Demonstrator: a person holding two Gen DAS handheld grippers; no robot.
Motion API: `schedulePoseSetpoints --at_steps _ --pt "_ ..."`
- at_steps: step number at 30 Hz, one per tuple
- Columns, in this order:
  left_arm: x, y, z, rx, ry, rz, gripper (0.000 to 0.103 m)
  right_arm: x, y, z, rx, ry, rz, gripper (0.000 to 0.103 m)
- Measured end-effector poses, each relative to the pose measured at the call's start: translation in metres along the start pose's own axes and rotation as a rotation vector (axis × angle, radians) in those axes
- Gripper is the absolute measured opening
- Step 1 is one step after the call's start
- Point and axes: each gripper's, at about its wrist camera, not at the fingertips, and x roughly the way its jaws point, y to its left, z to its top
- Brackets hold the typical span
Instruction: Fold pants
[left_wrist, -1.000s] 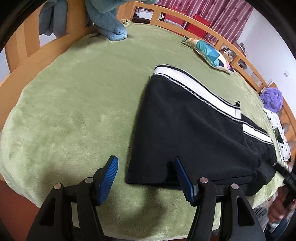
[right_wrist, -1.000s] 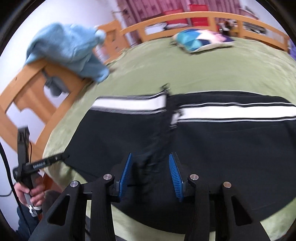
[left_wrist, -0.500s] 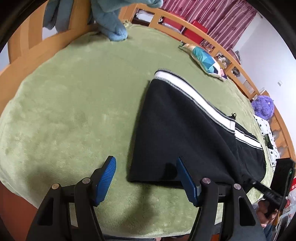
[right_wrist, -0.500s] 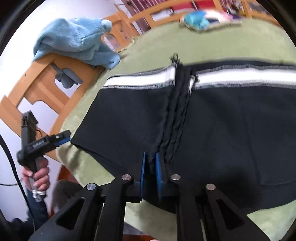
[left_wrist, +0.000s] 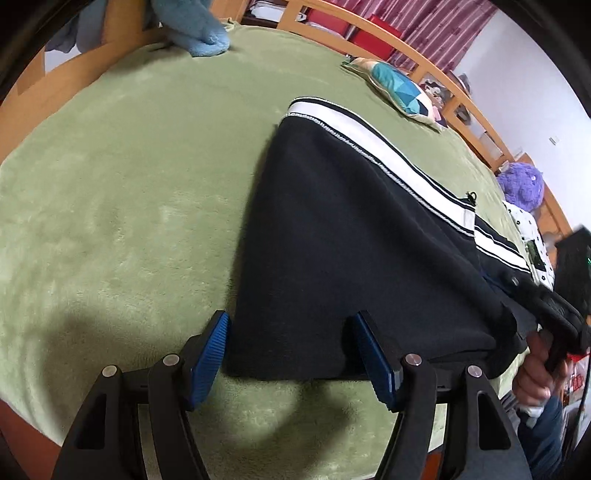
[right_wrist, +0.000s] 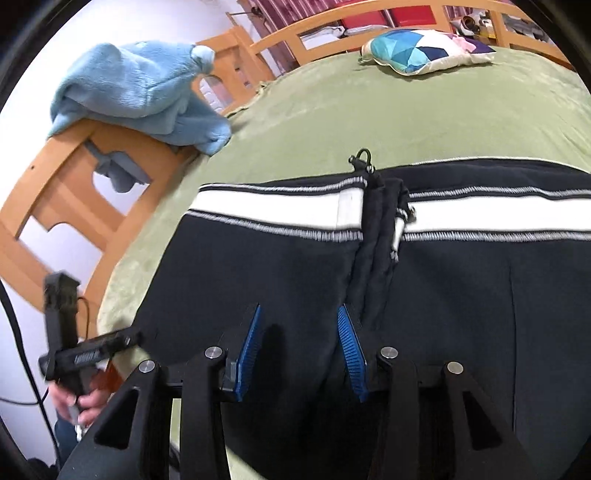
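Left wrist view: black pants (left_wrist: 354, 236) with a white side stripe, lying flat on the green bed blanket (left_wrist: 129, 177); left tool (left_wrist: 291, 354) released, its blue pads straddling the near corner of the cloth. Right wrist view: right tool (right_wrist: 301, 347) released, jaws having just been opening, pants fabric beneath them; blue plush throw (right_wrist: 140, 92) on the wooden bed rail (right_wrist: 70, 184), patterned cushion (right_wrist: 421, 51) beyond.

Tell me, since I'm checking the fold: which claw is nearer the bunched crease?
Right. The right claw sits just beside the bunched crease; the left claw straddles the pants' far corner.
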Motion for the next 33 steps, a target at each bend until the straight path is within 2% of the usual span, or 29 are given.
schedulePoseSetpoints --at_steps 1,2,3,5,7,9,11,14,16,18,20,24,25,27,28,29,30,33 --pt "0.0 0.002 0.001 -0.01 0.003 -0.014 0.068 0.004 -0.002 0.004 -0.002 -0.002 -0.013 0.035" --pt "0.0 0.004 0.002 -0.024 0.006 -0.029 0.069 0.006 -0.003 0.006 -0.005 -0.005 -0.025 0.018" --pt "0.0 0.006 0.003 -0.032 0.008 -0.039 0.069 0.01 -0.003 0.009 -0.018 0.0 -0.037 0.007" --pt "0.0 0.009 0.003 -0.044 0.009 -0.056 0.069 0.013 -0.002 0.014 -0.052 -0.008 -0.046 0.004" --pt "-0.001 0.007 0.002 -0.032 0.006 -0.057 0.069 -0.007 -0.008 0.018 -0.047 -0.121 -0.075 0.004" --pt "-0.001 0.006 0.0 -0.02 0.001 -0.052 0.07 -0.023 -0.022 0.02 0.029 -0.161 -0.027 0.004" --pt "-0.003 0.009 -0.001 -0.02 0.0 -0.051 0.07 -0.022 -0.032 0.018 0.071 -0.134 -0.004 0.004" --pt "-0.004 0.008 0.001 -0.025 -0.004 -0.057 0.07 -0.004 -0.026 0.009 -0.008 -0.062 -0.094 0.007" --pt "-0.006 0.008 0.001 -0.028 -0.016 -0.07 0.07 -0.001 -0.025 0.004 -0.002 -0.035 -0.103 0.012" --pt "-0.005 0.01 0.002 -0.039 -0.021 -0.077 0.07 -0.008 -0.028 0.001 0.032 -0.035 -0.059 0.015" --pt "-0.004 0.012 0.002 -0.055 -0.037 -0.083 0.07 -0.016 -0.029 -0.002 0.041 -0.037 -0.036 0.035" --pt "0.001 0.008 0.004 -0.081 -0.062 -0.066 0.067 -0.038 -0.031 -0.008 0.011 -0.054 -0.133 0.037" --pt "0.004 0.005 0.006 -0.094 -0.065 -0.055 0.063 -0.045 -0.035 -0.009 0.008 -0.052 -0.168 0.037" --pt "0.005 0.003 0.011 -0.116 -0.065 -0.033 0.039 -0.06 -0.044 -0.015 0.013 -0.058 -0.246 0.037" --pt "0.003 0.003 0.012 -0.124 -0.068 -0.031 0.033 -0.068 -0.05 -0.019 0.019 -0.067 -0.289 0.037" --pt "-0.001 0.002 0.013 -0.127 -0.074 -0.033 0.022 -0.072 -0.055 -0.022 0.022 -0.07 -0.311 0.036" --pt "-0.008 -0.001 0.015 -0.12 -0.087 -0.025 0.018 -0.081 -0.063 -0.027 0.026 -0.077 -0.348 0.036" --pt "-0.03 -0.023 0.022 -0.059 -0.135 0.049 0.016 -0.103 -0.085 -0.041 0.067 -0.113 -0.465 0.029"
